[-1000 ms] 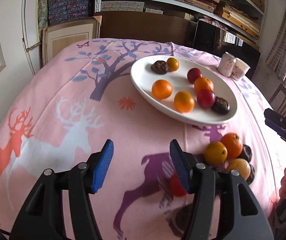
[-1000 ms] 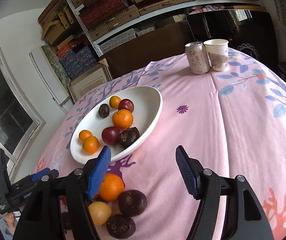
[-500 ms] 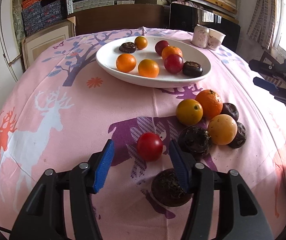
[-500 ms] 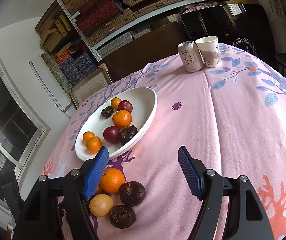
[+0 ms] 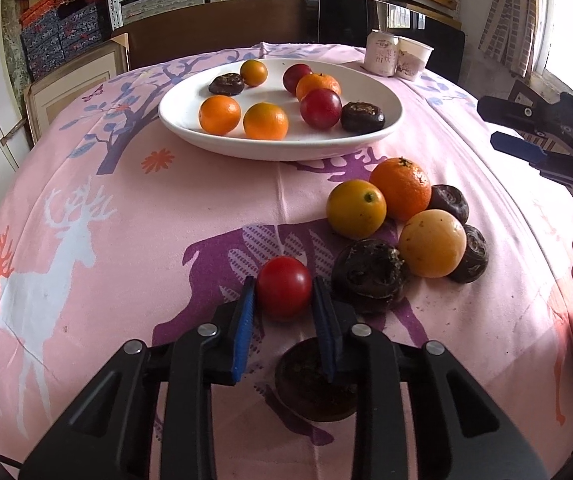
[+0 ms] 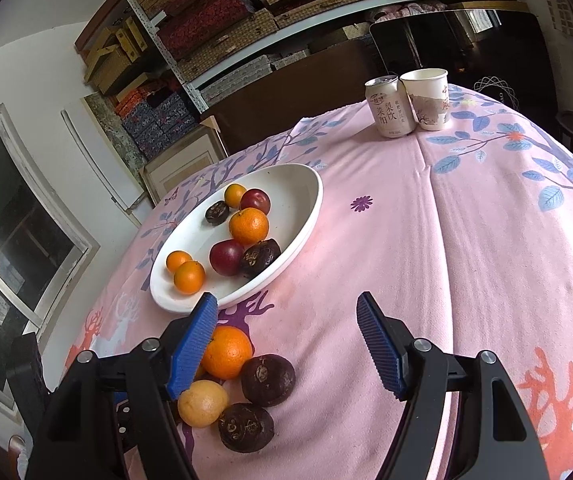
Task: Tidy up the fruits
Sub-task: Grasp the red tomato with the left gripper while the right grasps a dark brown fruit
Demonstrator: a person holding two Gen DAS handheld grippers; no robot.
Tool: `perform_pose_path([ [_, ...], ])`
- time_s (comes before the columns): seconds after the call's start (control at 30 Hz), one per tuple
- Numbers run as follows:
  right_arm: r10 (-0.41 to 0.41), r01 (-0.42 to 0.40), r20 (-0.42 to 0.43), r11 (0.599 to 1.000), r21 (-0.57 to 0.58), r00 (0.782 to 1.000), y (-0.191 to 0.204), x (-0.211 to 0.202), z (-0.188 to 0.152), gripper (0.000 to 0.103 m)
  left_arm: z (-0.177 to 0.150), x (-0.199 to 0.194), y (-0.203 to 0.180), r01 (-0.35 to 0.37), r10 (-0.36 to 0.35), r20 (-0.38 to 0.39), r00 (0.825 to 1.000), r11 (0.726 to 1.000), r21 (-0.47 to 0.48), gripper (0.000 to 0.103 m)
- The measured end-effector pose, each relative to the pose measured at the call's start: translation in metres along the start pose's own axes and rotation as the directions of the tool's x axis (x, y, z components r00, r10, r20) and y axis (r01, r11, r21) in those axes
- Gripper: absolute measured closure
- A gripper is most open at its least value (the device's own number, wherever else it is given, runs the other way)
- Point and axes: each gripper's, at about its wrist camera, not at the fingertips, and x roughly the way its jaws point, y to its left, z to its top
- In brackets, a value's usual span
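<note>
My left gripper (image 5: 284, 300) is shut on a small red fruit (image 5: 283, 287) resting on the pink tablecloth. A dark brown fruit (image 5: 314, 380) lies under its right finger. To the right sits a cluster: orange (image 5: 400, 188), yellow-orange fruit (image 5: 356, 209), pale yellow fruit (image 5: 432, 249) and dark fruits (image 5: 370, 276). A white plate (image 5: 190, 120) at the back holds several oranges, red and dark fruits. My right gripper (image 6: 286, 344) is open and empty above the cloth, beside the cluster's orange (image 6: 226, 352) and before the plate (image 6: 306, 188). It also shows in the left wrist view (image 5: 526, 136).
A drink can (image 6: 390, 106) and a paper cup (image 6: 426, 98) stand at the table's far edge. Shelves of boxes, a dark cabinet and a framed panel stand behind the table. A window is on the left wall.
My left gripper moved forward and closed its fingers on the red fruit. My right gripper stayed open and shifted slightly.
</note>
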Motion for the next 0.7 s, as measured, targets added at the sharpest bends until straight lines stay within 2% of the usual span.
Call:
perform_pose_path([
  [0.2,0.079,-0.089,-0.12,0.993,-0.079,0.99,0.024,0.022,-0.012,0.03,0.005,-0.006,0.012,0.0,0.001,0.024,1.0,0.998,-0.059,0.076],
  [0.33,0.04,-0.057,-0.155,0.993,-0.107,0.987,0.027,0.029,-0.017,0.03,0.006,-0.007,0.014,0.006,-0.004,0.025,1.0,0.998,-0.065,0.076],
  [0.47,0.004,-0.014,-0.173,0.998,-0.055,0.985,0.013,0.026,-0.021,0.03,0.006,-0.01,0.015,0.01,-0.008,0.031,0.999,0.998,-0.068,0.076],
  [0.6,0.007,-0.014,-0.212,0.999,-0.031,0.977,0.007,0.024,-0.034,0.033,0.005,-0.011,0.017,0.009,-0.007,0.031,0.999,0.997,-0.076,0.076],
  [0.7,-0.006,-0.004,-0.229,0.999,-0.043,0.973,0.009,0.029,-0.037,0.044,0.005,-0.012,0.015,0.01,-0.007,0.036,0.999,0.997,-0.07,0.076],
])
